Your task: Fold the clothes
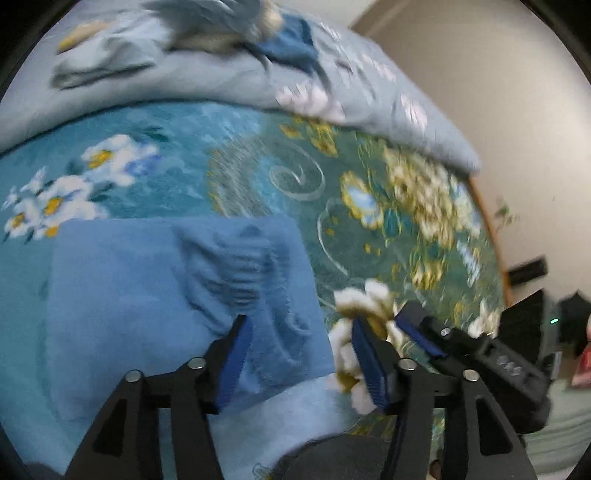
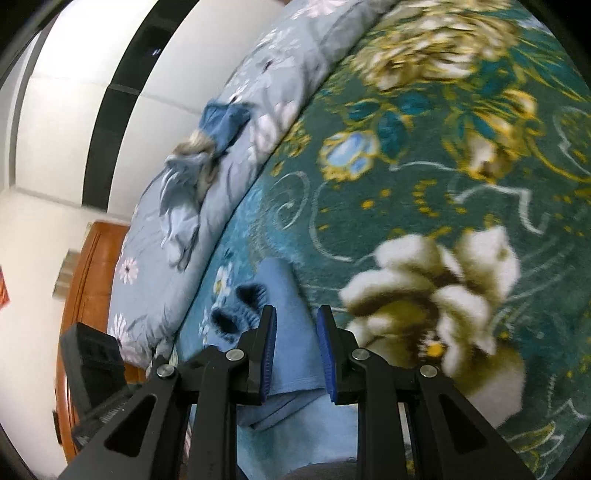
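Left wrist view: my left gripper (image 1: 299,354) gapes open above the folded blue garment (image 1: 177,295); right gripper (image 1: 476,354) at three o'clock, also open, nothing held.

- Folded garment (image 1: 147,295) lying flat on the floral blanket (image 1: 369,206), at the near left of the left wrist view.
- Left gripper (image 1: 301,354) near, over the garment's right edge, one finger above the cloth, the other above the blanket.
- Right gripper (image 1: 417,325) just right of it, also over the blanket.
- Rolled quilt (image 1: 221,85) along the far side of the blanket.
- Loose clothes (image 1: 236,26) heaped on the quilt.
- Wall (image 1: 498,92) beyond, to the right.
- In the right wrist view, wooden bed frame (image 2: 88,295) at far left, beyond the quilt (image 2: 258,110).
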Available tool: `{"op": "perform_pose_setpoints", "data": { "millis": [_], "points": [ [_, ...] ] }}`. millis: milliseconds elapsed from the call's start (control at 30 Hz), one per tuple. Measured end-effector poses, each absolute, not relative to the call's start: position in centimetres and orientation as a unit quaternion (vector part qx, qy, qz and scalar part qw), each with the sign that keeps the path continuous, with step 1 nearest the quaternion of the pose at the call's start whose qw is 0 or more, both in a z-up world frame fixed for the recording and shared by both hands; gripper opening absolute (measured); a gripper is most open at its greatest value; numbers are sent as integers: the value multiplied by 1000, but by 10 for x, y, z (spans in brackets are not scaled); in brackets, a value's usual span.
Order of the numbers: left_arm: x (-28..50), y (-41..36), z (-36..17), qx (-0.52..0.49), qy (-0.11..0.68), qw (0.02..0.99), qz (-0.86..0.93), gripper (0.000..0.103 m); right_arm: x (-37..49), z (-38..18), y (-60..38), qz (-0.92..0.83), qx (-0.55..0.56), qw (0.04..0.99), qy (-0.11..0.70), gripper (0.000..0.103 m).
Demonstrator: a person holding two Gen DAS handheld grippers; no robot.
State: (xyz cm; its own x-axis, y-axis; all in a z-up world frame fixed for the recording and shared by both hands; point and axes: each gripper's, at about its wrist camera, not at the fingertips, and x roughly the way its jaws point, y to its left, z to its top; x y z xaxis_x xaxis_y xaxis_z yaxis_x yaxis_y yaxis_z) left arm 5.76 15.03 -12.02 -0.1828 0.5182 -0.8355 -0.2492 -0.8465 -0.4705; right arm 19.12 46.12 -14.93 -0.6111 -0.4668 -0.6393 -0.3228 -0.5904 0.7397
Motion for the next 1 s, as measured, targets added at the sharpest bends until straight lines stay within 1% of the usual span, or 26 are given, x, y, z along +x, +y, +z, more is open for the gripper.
{"op": "perform_pose_setpoints", "data": {
  "millis": [67, 167, 267, 300, 333, 367, 533, 833, 933, 1000],
  "points": [
    [56, 125, -118, -579, -102, 205, 783, 66, 180, -146, 449, -778, 452, 76, -430, 23],
    [52, 86, -128, -584, -42, 99, 804, 66, 160, -142, 421, -777, 478, 128, -390, 23],
    [54, 54, -144, -601, -55, 55, 796, 66, 142, -138, 390, -779, 502, 168, -335, 23],
    [56, 47, -148, -605, -62, 48, 793, 66, 138, -137, 380, -781, 509, 177, -316, 28],
    [58, 42, -152, -608, -69, 42, 790, 66, 133, -137, 373, -782, 515, 182, -299, 34],
    [60, 38, -156, -612, -72, 39, 787, 66, 130, -138, 368, -783, 522, 182, -286, 35],
    [68, 37, -167, -625, -65, 46, 776, 68, 122, -148, 355, -782, 552, 180, -228, 37],
    [72, 38, -170, -629, -58, 55, 773, 69, 111, -138, 342, -790, 537, 215, -202, 37],
    [72, 36, -166, -627, -59, 58, 774, 69, 104, -144, 327, -783, 556, 220, -171, 37],
    [72, 34, -162, -624, -62, 59, 777, 69, 99, -153, 329, -778, 566, 207, -175, 37]
  ]
}}
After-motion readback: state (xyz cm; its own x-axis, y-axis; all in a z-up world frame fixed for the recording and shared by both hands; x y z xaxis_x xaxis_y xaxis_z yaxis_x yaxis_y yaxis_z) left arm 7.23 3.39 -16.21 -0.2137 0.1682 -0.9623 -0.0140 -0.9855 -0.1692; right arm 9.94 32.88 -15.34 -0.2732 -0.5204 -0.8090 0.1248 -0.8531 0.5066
